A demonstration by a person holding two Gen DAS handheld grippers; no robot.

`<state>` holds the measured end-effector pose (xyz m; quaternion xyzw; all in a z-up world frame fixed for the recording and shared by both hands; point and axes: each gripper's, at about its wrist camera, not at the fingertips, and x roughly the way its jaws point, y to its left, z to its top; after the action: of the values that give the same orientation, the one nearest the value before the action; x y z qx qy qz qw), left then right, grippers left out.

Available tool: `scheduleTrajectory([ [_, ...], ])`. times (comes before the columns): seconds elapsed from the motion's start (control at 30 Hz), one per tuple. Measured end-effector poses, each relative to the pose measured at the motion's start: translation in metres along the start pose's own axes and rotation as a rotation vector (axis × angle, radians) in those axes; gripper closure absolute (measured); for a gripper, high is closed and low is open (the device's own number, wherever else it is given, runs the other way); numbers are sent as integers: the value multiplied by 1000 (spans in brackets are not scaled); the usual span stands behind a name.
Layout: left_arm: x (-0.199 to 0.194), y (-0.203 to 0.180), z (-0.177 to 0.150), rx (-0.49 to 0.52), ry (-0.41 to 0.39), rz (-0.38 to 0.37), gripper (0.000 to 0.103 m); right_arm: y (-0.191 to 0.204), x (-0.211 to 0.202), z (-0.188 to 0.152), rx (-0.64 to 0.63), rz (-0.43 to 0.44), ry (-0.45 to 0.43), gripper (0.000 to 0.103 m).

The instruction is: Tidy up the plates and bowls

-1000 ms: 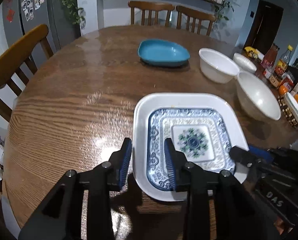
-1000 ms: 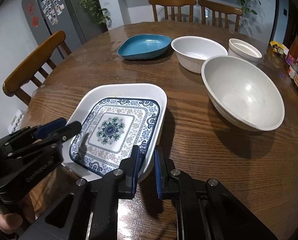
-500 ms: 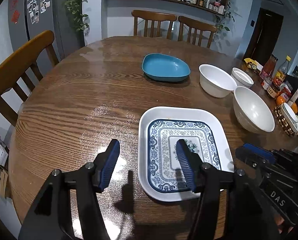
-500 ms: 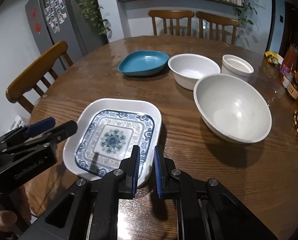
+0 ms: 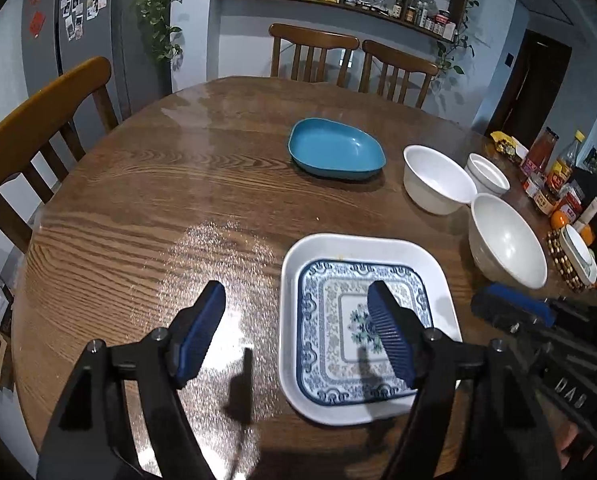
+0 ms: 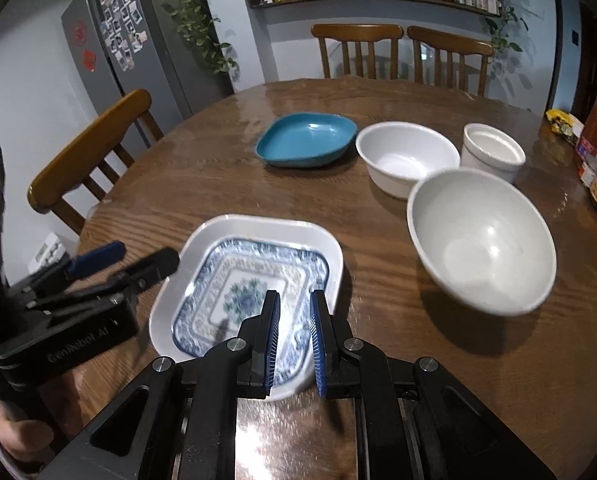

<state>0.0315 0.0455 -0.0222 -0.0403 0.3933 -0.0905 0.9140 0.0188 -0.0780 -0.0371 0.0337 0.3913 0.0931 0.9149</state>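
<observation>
Plates sit nested at the lower centre of both views: a patterned plate [image 5: 358, 328] lies inside a white tray [image 5: 290, 280] on the table [image 5: 138, 208]. Both look stiff, glazed and likely slippery and breakable, so the raised rim seems the best place to pinch, with one pad under the lip; the stack is probably heavier than either dish alone. A blue dish [image 5: 334, 154] lies in the upper centre of the left view, well apart. To its right stand a white bowl [image 5: 434, 178], a small bowl [image 5: 488, 172] and a big bowl [image 5: 506, 240], close together; each has a thin rim that would take a pinch, and the big one is likely the heaviest.

The left gripper [image 5: 296, 332] has just been opening; its jaws stand wide, one pad over bare table and the other above the patterned plate, touching and holding nothing. The right gripper [image 6: 294, 336] hovers over the tray's near edge with its jaws almost closed, a narrow gap between the pads and nothing in it. Neither touches a dish, as far as I can tell.
</observation>
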Motion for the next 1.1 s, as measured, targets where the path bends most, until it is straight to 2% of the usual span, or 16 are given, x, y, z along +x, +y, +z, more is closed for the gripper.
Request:
scheduleTrajectory([
  [0.1, 6, 8, 11, -49, -7, -8, 30, -2, 5, 18, 17, 40, 3, 89],
  [0.3, 27, 24, 32, -140, 8, -23, 30, -4, 37, 59, 77, 111, 76, 89],
  [0.57, 64, 33, 82, -164, 68, -16, 30, -21, 98, 109, 218, 114, 185, 89],
  [0.8, 114, 21, 122, -116, 141, -20, 30, -31, 131, 142, 213, -41, 202, 89],
  [0.87, 130, 16, 130, -97, 159, -7, 30, -38, 137, 153, 213, -61, 208, 89],
  [0.97, 148, 16, 136, -101, 184, -8, 30, -43, 147, 165, 202, -79, 220, 89],
  [1.1, 160, 12, 138, -86, 201, -20, 30, -51, 164, 176, 170, -155, 254, 89],
])
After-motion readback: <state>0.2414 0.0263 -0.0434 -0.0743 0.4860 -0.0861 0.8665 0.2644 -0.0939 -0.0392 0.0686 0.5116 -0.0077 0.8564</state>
